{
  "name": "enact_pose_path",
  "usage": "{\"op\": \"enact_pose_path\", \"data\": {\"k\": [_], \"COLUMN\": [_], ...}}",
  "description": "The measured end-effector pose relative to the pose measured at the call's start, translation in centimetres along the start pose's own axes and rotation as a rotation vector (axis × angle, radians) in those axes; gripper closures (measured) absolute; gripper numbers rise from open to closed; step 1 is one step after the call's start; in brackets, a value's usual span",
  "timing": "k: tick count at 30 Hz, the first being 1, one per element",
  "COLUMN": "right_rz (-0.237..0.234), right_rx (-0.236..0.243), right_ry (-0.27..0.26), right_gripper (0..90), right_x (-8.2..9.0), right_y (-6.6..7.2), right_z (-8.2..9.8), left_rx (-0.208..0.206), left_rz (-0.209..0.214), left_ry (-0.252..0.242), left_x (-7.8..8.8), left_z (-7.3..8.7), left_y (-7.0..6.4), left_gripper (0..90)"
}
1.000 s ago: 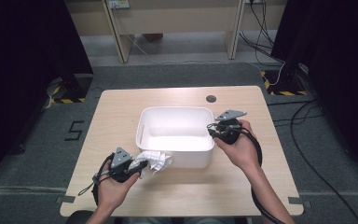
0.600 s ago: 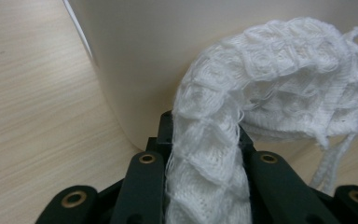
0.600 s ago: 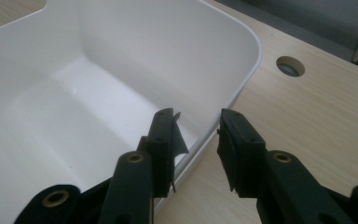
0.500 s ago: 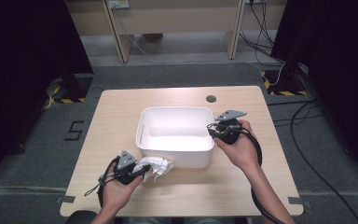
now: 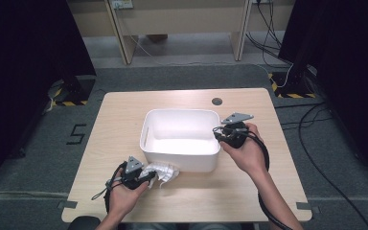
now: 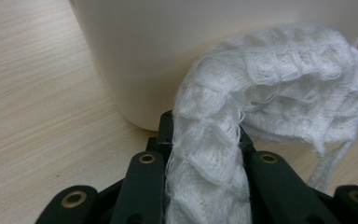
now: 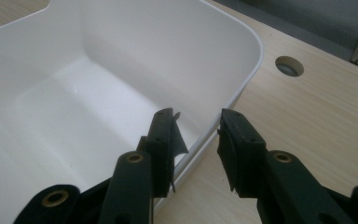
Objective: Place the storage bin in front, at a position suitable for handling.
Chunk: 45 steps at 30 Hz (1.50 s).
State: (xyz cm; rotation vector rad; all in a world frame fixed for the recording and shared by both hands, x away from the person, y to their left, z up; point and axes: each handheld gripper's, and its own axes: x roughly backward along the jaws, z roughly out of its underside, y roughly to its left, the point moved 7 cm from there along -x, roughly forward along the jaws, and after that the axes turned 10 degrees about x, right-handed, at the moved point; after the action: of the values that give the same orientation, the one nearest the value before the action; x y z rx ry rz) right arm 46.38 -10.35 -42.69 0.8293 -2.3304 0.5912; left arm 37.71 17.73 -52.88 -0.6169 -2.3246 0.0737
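The left gripper clamped a white knitted cloth on the table, against the near wall of the white tub. The right gripper straddled the tub's right rim, jaws apart.

We see bright light from above on the desk, and the inside of the white tub shines the most. The sides of the room are very dark. Small soft shadows lie under the tub. In the left gripper view, the white cloth is sharp, but the black tool parts close to the camera look blurry.
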Motion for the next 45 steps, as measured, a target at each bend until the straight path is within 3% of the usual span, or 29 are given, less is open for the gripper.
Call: {"op": "enact_pose_path", "data": {"k": [17, 28, 35, 45], "right_rz": [0.0, 0.0, -0.001, -0.001], "right_rx": [-0.002, -0.001, -0.001, -0.001], "right_ry": [-0.001, 0.0, -0.001, -0.001], "right_gripper": [66.6, 66.6, 66.5, 66.6], "right_x": [0.0, 0.0, 0.0, 0.0], "right_y": [0.0, 0.0, 0.0, 0.0], "right_z": [0.0, 0.0, 0.0, 0.0], "left_rx": [0.009, 0.013, 0.038, 0.044], "left_rz": [0.002, 0.002, -0.018, -0.03], "left_ry": [0.04, 0.04, 0.047, 0.051], "left_x": [-1.1, -1.1, -0.6, -0.1], "left_z": [0.8, 0.8, 0.8, 0.7], "left_y": [0.3, 0.4, 1.1, 1.9], "left_gripper": [73.5, 73.5, 73.5, 73.4]}}
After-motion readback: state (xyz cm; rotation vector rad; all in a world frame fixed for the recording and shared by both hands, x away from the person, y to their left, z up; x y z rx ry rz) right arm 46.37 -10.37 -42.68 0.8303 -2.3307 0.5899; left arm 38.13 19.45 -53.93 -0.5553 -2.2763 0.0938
